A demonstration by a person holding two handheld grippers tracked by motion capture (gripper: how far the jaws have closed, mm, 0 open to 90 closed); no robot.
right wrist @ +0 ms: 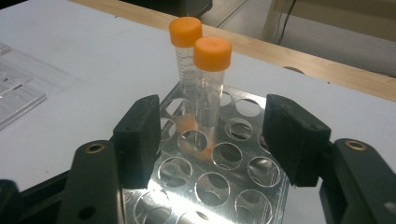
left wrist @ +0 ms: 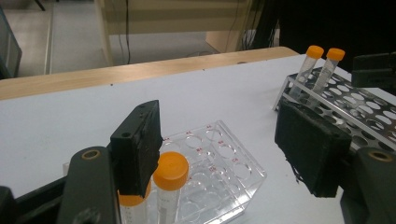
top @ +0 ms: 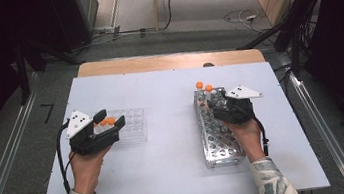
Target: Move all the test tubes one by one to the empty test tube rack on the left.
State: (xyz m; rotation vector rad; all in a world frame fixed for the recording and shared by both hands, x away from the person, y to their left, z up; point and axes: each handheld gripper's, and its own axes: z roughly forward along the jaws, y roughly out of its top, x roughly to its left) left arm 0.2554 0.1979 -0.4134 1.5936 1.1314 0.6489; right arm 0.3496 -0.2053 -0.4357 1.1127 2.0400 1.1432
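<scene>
A clear plastic tube rack [top: 135,125] lies on the left of the white table, with two orange-capped tubes [top: 107,121] standing at its near-left corner. My left gripper [top: 111,119] is open around that corner. In the left gripper view the tubes [left wrist: 171,171] stand against the left jaw, and the right jaw is well apart from them. A metal tube rack [top: 220,143] lies on the right and holds two orange-capped tubes [top: 204,86] at its far end. Above this rack my right gripper [top: 215,102] is open, and the tubes [right wrist: 212,54] stand just beyond its jaws, untouched.
The white table [top: 169,92] sits on a wooden top whose far edge [top: 170,61] shows. Most holes of the metal rack [right wrist: 219,182] hold nothing. Cables and dark stands surround the table on the floor.
</scene>
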